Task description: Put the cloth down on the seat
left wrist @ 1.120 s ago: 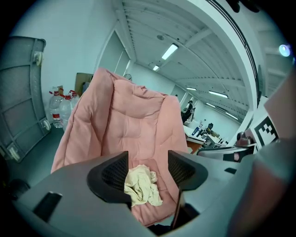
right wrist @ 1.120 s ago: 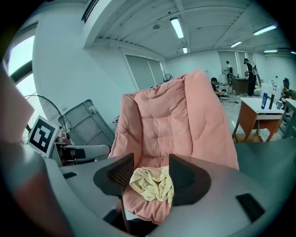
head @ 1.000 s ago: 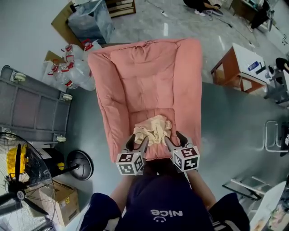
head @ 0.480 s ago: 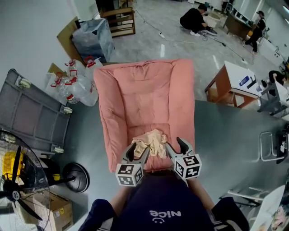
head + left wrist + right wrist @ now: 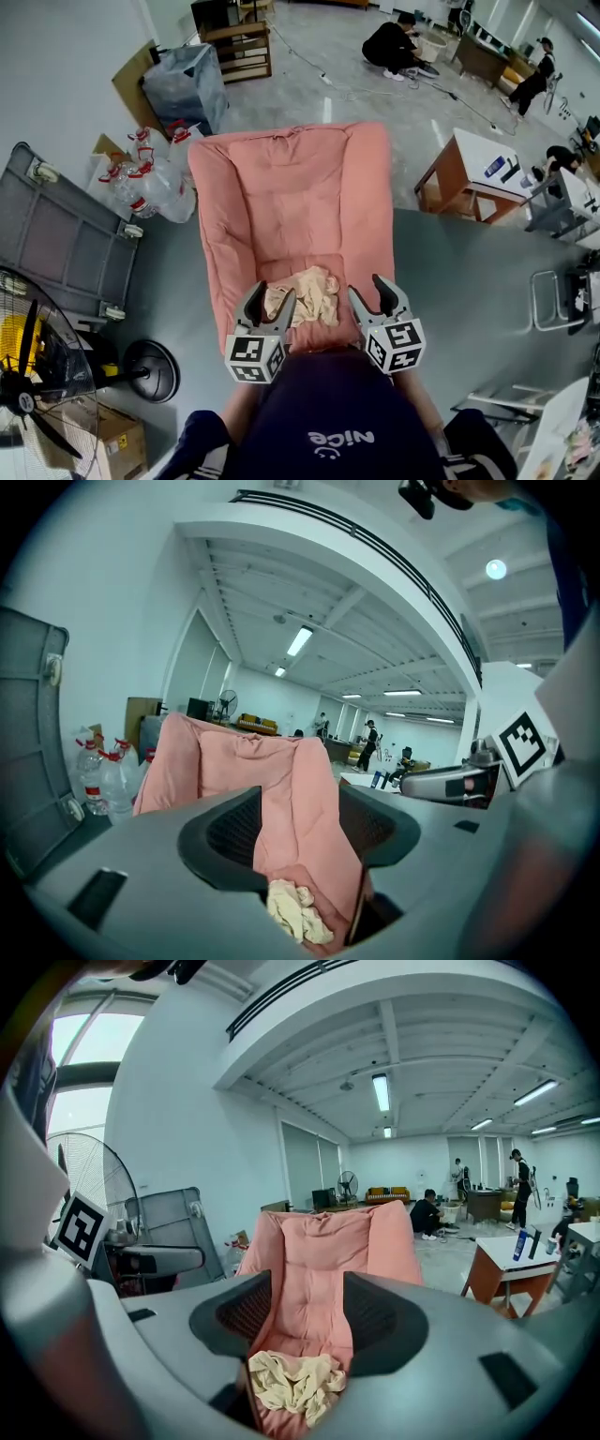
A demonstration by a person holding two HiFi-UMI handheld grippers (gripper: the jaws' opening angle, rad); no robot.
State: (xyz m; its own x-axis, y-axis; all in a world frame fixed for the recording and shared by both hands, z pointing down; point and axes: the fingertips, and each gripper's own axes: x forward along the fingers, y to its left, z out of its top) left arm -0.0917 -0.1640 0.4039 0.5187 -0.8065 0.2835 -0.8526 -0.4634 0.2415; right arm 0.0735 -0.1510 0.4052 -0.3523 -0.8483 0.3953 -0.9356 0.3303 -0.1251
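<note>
A crumpled cream cloth (image 5: 304, 295) lies on the front of the seat of a pink padded armchair (image 5: 292, 202). Both gripper views also show the cloth (image 5: 300, 913) (image 5: 292, 1380) resting loose on the pink seat, past the jaws. My left gripper (image 5: 268, 303) hovers at the seat's front left, open, with nothing between its fingers. My right gripper (image 5: 371, 293) is at the front right, also open and empty. Neither gripper touches the cloth.
A grey cart (image 5: 61, 244) and clear water bottles (image 5: 150, 173) stand left of the chair. A fan (image 5: 42, 370) and cardboard box (image 5: 117, 441) sit at lower left. A wooden table (image 5: 478, 173) stands to the right. People work at the far back.
Both grippers have drawn back toward me and away from the cloth, which stays on the seat. The head view has tilted up, showing more of the room.
</note>
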